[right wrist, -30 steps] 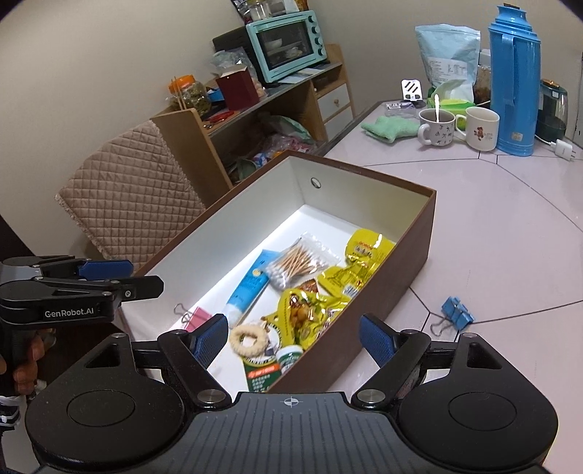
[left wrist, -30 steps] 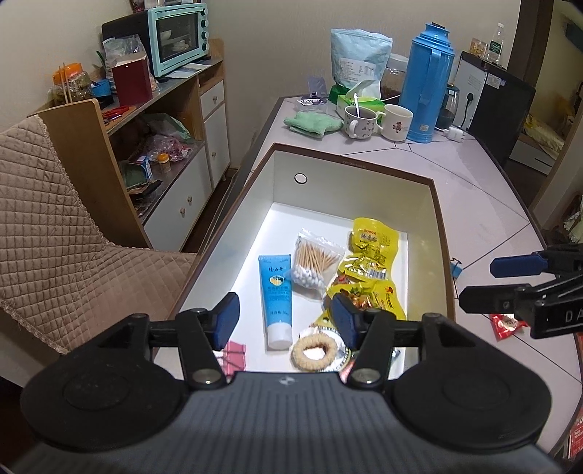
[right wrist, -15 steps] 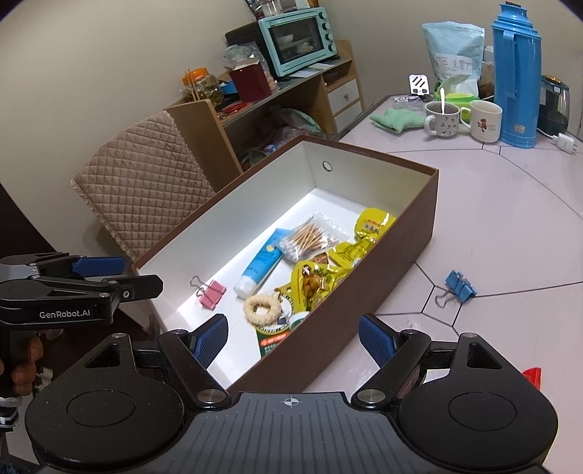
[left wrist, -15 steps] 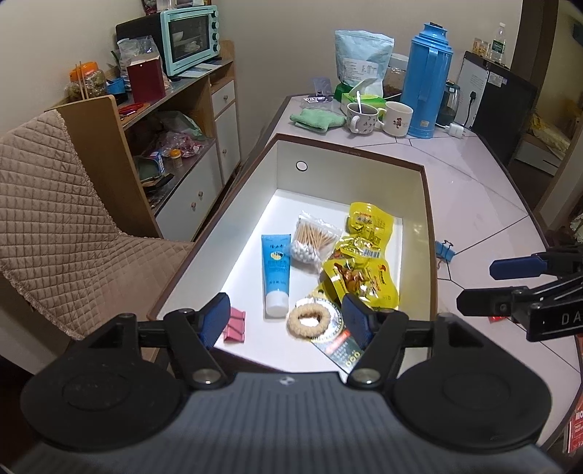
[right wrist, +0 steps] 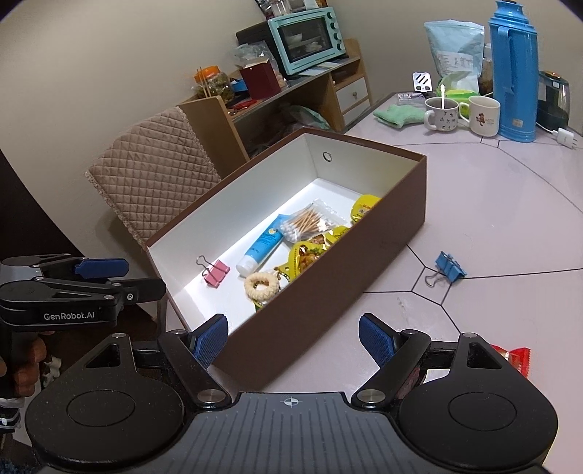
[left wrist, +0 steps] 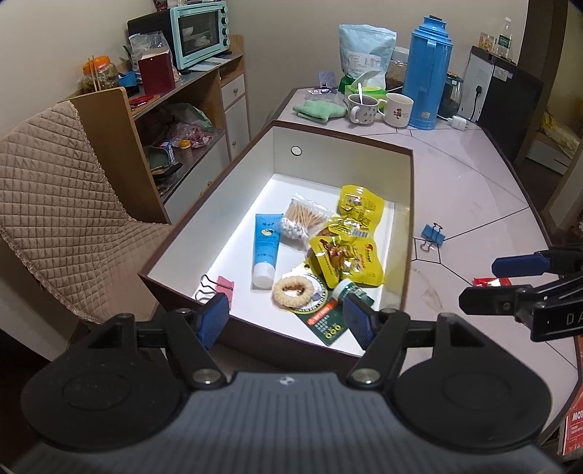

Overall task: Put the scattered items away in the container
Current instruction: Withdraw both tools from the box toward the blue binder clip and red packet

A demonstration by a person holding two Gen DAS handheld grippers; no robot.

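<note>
The brown box (left wrist: pixel 411 204) with a white inside holds a pink binder clip (left wrist: pixel 224 284), a blue tube (left wrist: pixel 266 240), cotton swabs (left wrist: pixel 302 220), yellow snack packs (left wrist: pixel 346 255) and a cream hair ring (left wrist: pixel 293 290). My left gripper (left wrist: pixel 286 317) hangs open over the box's near wall, with nothing between its fingers. On the table right of the box lie a blue binder clip (right wrist: pixel 450 266) and a red packet (right wrist: pixel 515 359). My right gripper (right wrist: pixel 293 337) stands open and empty above the box's near right corner, left of the red packet.
A blue thermos (left wrist: pixel 426 73), two mugs (left wrist: pixel 379 107), a green cloth (left wrist: pixel 319 109) and a bag stand at the table's far end. A quilted chair (left wrist: pixel 62 189) and a shelf unit with a teal oven (left wrist: pixel 198 31) flank the box on the left.
Both grippers have drawn back from the box, so its near wall now shows. The left jaws have spread wider. The pink clip stays lying in the box.
</note>
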